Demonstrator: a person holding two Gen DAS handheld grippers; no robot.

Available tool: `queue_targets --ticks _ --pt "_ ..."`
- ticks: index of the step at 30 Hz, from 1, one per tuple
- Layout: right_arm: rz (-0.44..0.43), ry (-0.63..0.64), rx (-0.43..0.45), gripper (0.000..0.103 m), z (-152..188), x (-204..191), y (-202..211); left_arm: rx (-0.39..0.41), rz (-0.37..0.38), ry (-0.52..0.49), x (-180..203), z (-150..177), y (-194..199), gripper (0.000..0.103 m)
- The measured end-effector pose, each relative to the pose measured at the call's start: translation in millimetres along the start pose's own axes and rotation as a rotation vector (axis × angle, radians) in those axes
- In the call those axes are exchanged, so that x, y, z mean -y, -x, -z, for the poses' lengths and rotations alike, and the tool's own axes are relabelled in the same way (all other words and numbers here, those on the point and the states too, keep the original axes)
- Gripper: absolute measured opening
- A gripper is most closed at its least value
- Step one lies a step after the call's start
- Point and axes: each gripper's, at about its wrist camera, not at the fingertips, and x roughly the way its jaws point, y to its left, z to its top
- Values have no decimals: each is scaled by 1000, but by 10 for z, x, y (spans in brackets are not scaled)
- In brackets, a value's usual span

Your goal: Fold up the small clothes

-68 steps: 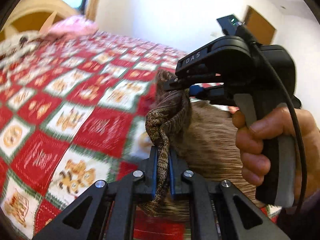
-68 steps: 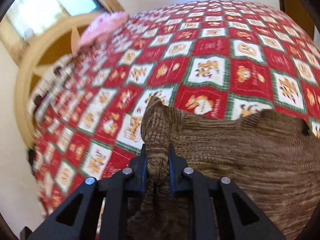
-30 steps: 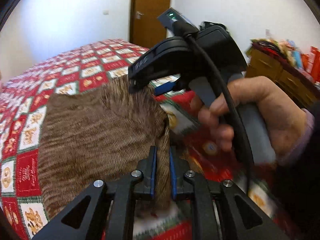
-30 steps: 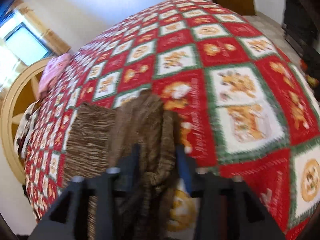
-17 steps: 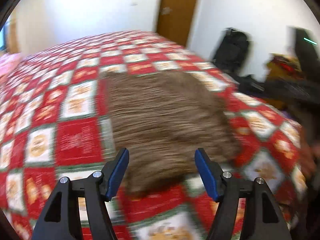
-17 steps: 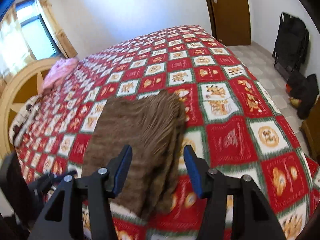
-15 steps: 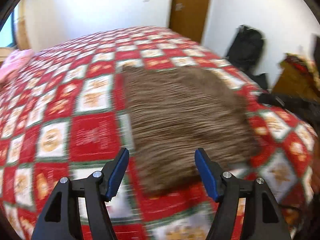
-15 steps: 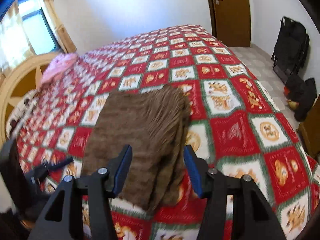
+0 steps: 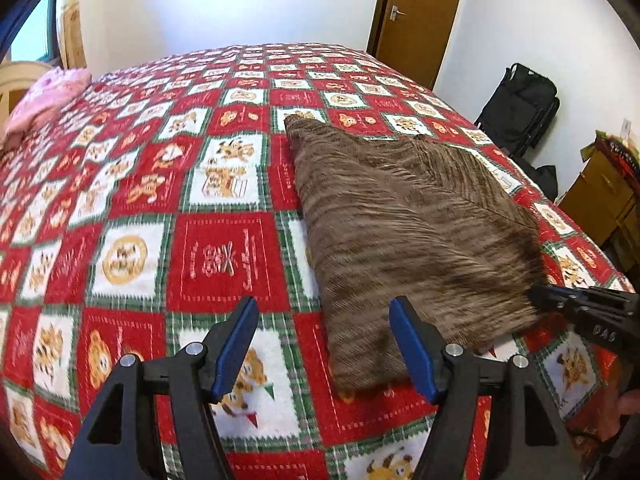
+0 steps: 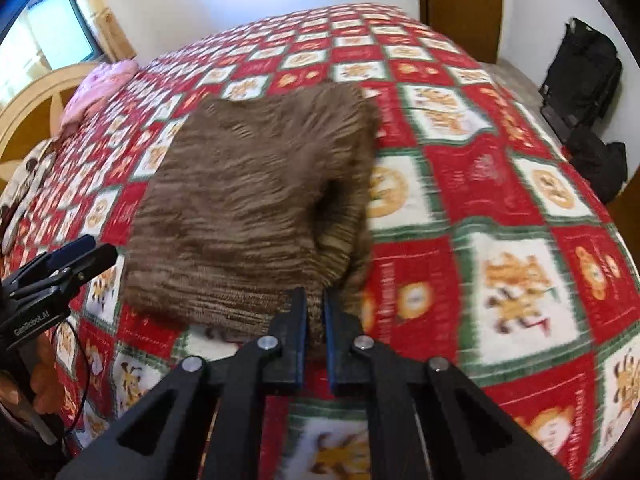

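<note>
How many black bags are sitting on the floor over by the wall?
2: an upright black suitcase against the wall beside the door, and a smaller black bag slumped nearer the bed. Others may be hidden.

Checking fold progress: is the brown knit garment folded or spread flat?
Folded: the brown knit garment shows doubled layers at its right edge, lying on the bedspread.

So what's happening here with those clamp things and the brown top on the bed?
A person is folding a brown knitted garment on a bed with a red patchwork quilt, using a handheld gripper in each hand. The right gripper is pinched shut on the garment's near edge. The left gripper is open, holding nothing, over the garment's near corner. The garment lies folded into a rough rectangle, so a fold looks partly done.
</note>
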Motion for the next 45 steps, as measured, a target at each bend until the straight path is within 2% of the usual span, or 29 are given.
queue_targets --ticks 2,5,7,10,12,13,15,17,20,23,24,25,26,28,30,34,41,45 --pt "-2 -36 -25 10 24 126 -49 -10 2 -1 7 -24 -67 69" --pt "-70 -92 -33 13 82 239 -58 -55 -10 13 -14 21 -228 69" --pt "-109 -119 -37 27 104 277 19 -75 -20 8 -22 76 -296 69" --pt "-97 -146 -20 34 65 301 182 -86 -27 2 -43 144 -367 69" --pt "-126 -164 29 37 -45 329 306 -78 -28 6 -41 146 -363 69" --pt "-158 -181 54 49 -137 341 352 -76 -32 0 -27 140 -359 69" --pt "-215 -209 91 64 -355 343 379 -62 -50 -25 15 115 -322 69" --pt "-213 -197 124 64 -609 294 321 -38 -61 -41 45 79 -273 69" --pt "-163 -125 124 62 -995 182 66 -25 -65 -51 75 -12 -253 69" --pt "-54 -72 88 52 -1244 92 -276 -57 -97 -53 80 -72 -354 69" --pt "-33 -57 66 41 -1295 63 -399 -62 -100 -52 73 -73 -371 69" --pt "-17 -42 47 22 -1323 56 -494 -67 -100 -52 70 -72 -390 69" --pt "-7 -27 24 14 -1328 49 -580 -65 -99 -53 72 -65 -396 69" --pt "-8 1 -14 12 -1334 1 -717 -58 -106 -68 89 -53 -416 69" --pt "17 17 -15 11 -1353 -24 -799 -61 -112 -77 111 -51 -452 69" --pt "76 31 15 11 -1490 -41 -950 -66 -108 -68 131 -57 -504 69" --pt "102 29 44 9 -1664 17 -1180 -52 -116 -81 167 -46 -535 69" --pt "113 22 72 7 -1690 41 -1262 -43 -131 -83 171 -38 -548 75"
